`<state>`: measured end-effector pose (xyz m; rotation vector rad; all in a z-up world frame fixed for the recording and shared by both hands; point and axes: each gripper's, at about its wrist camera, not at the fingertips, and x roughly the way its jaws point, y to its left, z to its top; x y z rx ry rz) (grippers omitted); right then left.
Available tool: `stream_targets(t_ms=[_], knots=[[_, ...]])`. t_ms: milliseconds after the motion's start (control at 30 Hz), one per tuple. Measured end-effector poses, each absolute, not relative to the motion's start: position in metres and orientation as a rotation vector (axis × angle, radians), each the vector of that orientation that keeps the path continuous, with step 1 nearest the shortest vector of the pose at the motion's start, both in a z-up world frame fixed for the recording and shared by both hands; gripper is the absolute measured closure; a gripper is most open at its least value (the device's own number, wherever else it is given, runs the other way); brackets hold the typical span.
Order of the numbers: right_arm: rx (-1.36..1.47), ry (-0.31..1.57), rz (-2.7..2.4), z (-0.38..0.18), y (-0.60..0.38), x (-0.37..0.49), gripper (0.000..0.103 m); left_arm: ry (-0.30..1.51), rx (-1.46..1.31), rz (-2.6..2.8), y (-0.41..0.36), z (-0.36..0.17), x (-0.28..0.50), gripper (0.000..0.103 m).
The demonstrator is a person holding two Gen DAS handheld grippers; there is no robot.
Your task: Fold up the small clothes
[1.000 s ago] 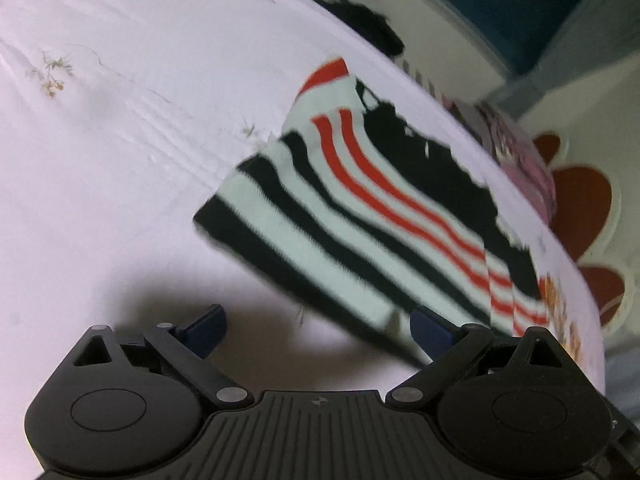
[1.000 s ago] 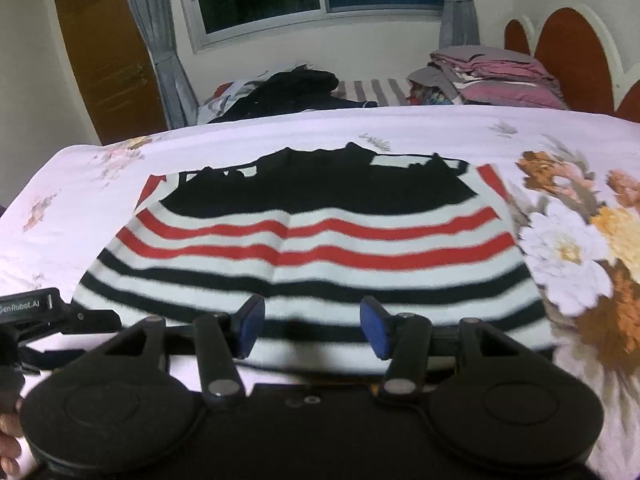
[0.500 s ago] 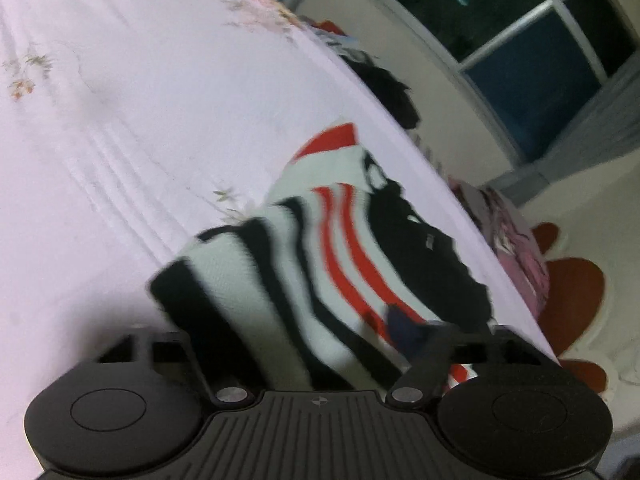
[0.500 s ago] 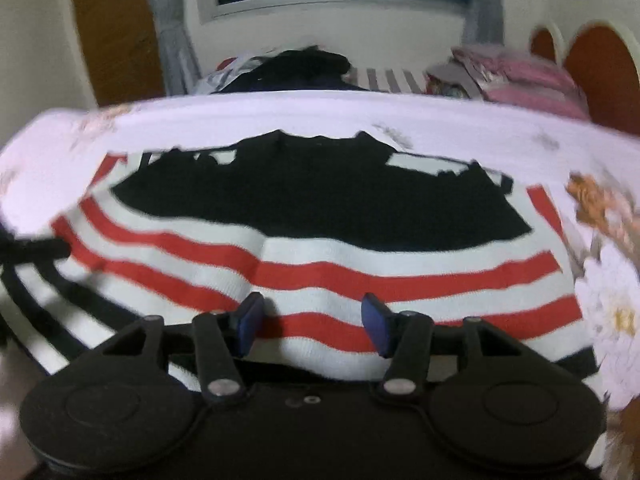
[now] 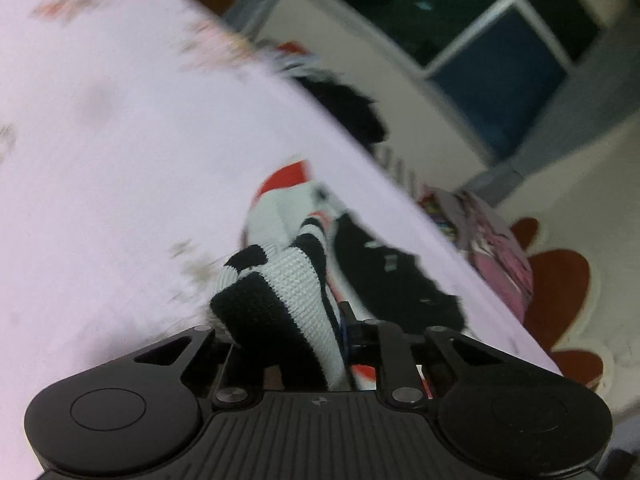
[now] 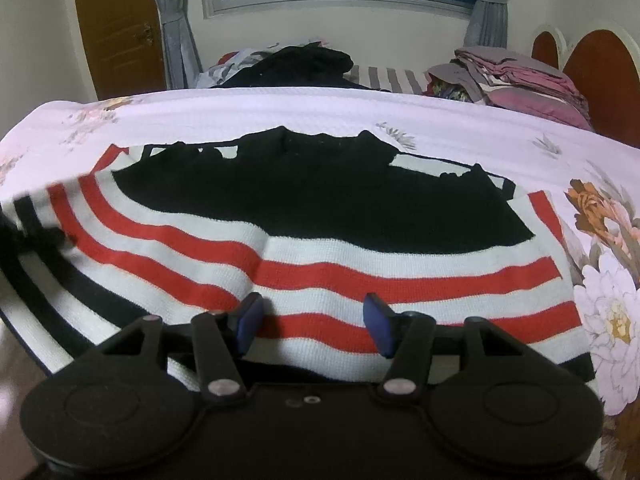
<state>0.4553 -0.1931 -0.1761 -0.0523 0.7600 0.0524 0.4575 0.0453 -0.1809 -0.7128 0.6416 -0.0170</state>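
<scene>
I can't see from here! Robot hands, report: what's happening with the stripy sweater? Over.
Left gripper just closed on stripy sweater edge. Right gripper open above the hem, nothing pinched. Sweater flat on bedsheet. Nothing in the way.

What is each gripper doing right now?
Left gripper: jaws just closed, pinching the striped sweater corner.
Right gripper: open over the sweater, holding nothing.

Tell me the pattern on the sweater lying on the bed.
The striped sweater has red, white and black stripes below a solid black upper panel, clearest in the right wrist view.
</scene>
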Motion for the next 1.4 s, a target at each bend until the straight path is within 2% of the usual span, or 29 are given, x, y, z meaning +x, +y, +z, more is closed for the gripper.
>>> stream_targets(t_ms=[367, 467, 600, 667, 700, 767, 833, 867, 933, 1067, 1300, 1333, 1367, 1400], knots=[[0.086, 0.68, -0.006, -0.143, -0.257, 0.425, 0.046, 0.534, -0.378, -0.373, -0.069, -0.106, 0.475, 0.086], [0.109, 0.667, -0.07, -0.136, -0.293, 0.411, 0.046, 0.555, -0.289, -0.495, -0.121, -0.107, 0.473, 0.086], [0.153, 0.685, -0.142, -0.137, -0.338, 0.394, 0.046, 0.673, -0.093, -0.592, -0.185, -0.135, 0.464, 0.085], [0.165, 0.687, -0.169, -0.136, -0.354, 0.387, 0.046, 0.666, 0.008, -0.575, -0.199, -0.144, 0.453, 0.082], [0.174, 0.683, -0.174, -0.135, -0.36, 0.385, 0.046, 0.654, 0.02, -0.572, -0.2, -0.144, 0.449, 0.078], [0.186, 0.67, -0.174, -0.132, -0.369, 0.381, 0.046, 0.668, -0.006, -0.589, -0.195, -0.141, 0.444, 0.052], [0.215, 0.656, -0.161, -0.128, -0.374, 0.383, 0.046, 0.676, -0.025, -0.612, -0.191, -0.136, 0.437, 0.035], [0.242, 0.651, -0.14, -0.126, -0.375, 0.385, 0.046, 0.672, -0.02, -0.623, -0.189, -0.134, 0.427, 0.03], [0.296, 0.654, -0.086, -0.122, -0.375, 0.392, 0.045, 0.666, -0.001, -0.636, -0.184, -0.127, 0.416, 0.029], [0.42, 0.682, 0.031, -0.123, -0.371, 0.407, 0.036, 0.647, -0.028, -0.614, -0.153, -0.118, 0.403, 0.029], [0.508, 0.799, 0.082, -0.153, -0.356, 0.445, 0.035, 0.608, -0.064, -0.415, -0.089, -0.112, 0.417, 0.029], [0.516, 0.811, 0.084, -0.156, -0.355, 0.45, 0.041, 0.616, -0.071, -0.394, -0.084, -0.114, 0.42, 0.028], [0.523, 0.813, 0.091, -0.159, -0.353, 0.452, 0.053, 0.625, -0.078, -0.375, -0.078, -0.117, 0.424, 0.029], [0.516, 0.816, 0.093, -0.159, -0.349, 0.453, 0.057, 0.636, -0.083, -0.358, -0.073, -0.121, 0.427, 0.029]])
